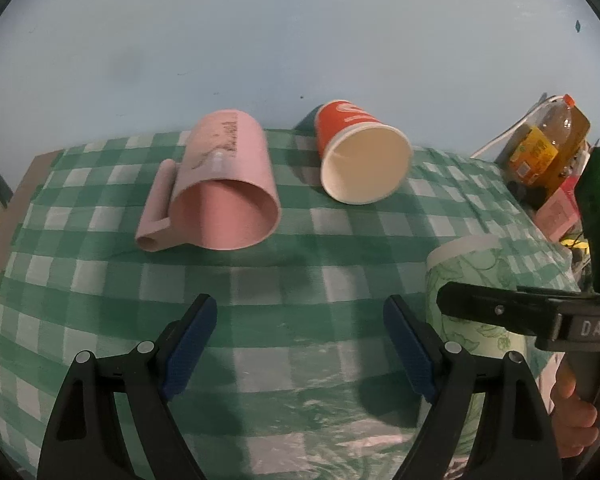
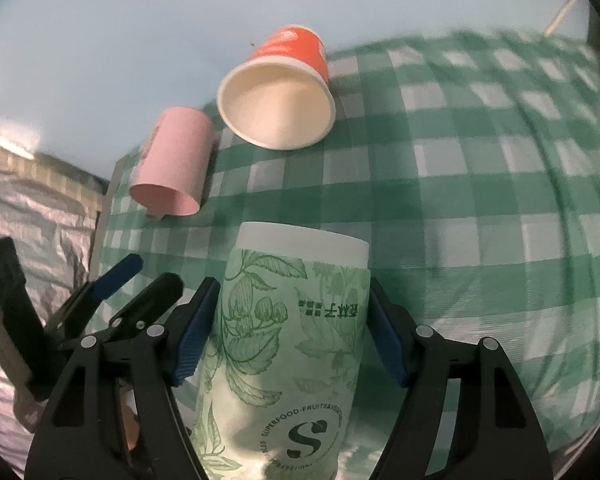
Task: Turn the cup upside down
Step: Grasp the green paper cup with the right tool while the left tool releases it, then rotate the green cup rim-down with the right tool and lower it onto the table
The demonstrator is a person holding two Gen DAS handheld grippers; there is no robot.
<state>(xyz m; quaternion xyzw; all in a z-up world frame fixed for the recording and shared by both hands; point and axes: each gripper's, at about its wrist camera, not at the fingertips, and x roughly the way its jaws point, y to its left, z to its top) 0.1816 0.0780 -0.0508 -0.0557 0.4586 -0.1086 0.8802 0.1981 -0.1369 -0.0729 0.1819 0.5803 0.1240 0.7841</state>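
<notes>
The green cup [image 2: 288, 344] sits between the right claw [image 2: 290, 332] pads, which look pressed on its sides or very nearly; I'd call it pinched, around mid-body. Its print reads upside down and a white band is at the far end, so I'd guess it's already inverted or close to it, standing on the tabletop [image 2: 480, 200] right in front of the claw. Can't see its rim though, so not certain.

If it's the set-down step: keep it vertical, lower till the bottom edge sits flat all round on the cloth, then spread the pads evenly and back straight out. Paper walls dent easily, so don't squeeze harder.

The left claw [image 1: 300, 344] is spread wide with nothing in it, hovering just left of the cup. Keep it there so it doesn't bump.

Further ahead, beyond both claws, an orange cup [image 2: 284, 92] and a pink mug [image 2: 172, 164] lie on their sides, well apart from the green one. A bottle [image 1: 548, 140] is off to the far right.
</notes>
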